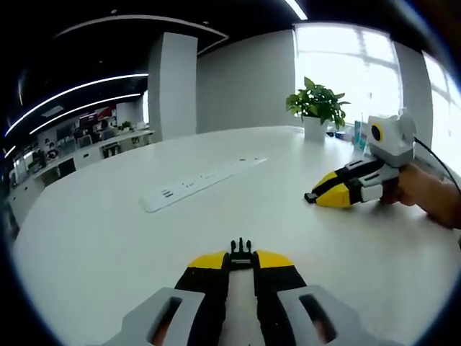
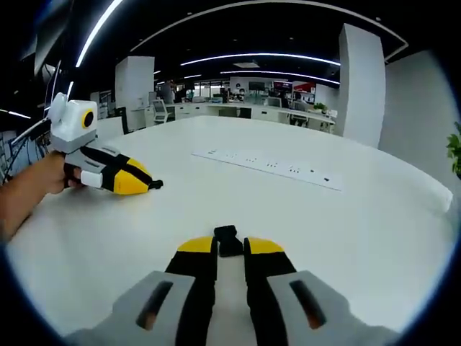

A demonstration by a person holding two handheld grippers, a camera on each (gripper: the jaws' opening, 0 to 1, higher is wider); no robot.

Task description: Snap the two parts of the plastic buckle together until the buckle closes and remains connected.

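On the white table (image 1: 108, 238), my left gripper (image 1: 241, 262) is shut on the pronged black buckle part (image 1: 241, 248), whose prongs stick out past the yellow fingertips. My right gripper (image 2: 229, 251) is shut on the other black buckle part (image 2: 227, 236), a blocky piece. The two grippers are well apart, tips low over the table. In the left gripper view the right gripper (image 1: 320, 196) comes in from the right with a black bit at its tip. The left gripper (image 2: 144, 184) shows at the left of the right gripper view.
A long white power strip (image 1: 202, 182) (image 2: 270, 167) lies across the table beyond both grippers. A potted plant (image 1: 317, 108) stands at the far edge near the windows. A person's hand (image 1: 425, 194) (image 2: 29, 191) holds each gripper. Desks fill the room behind.
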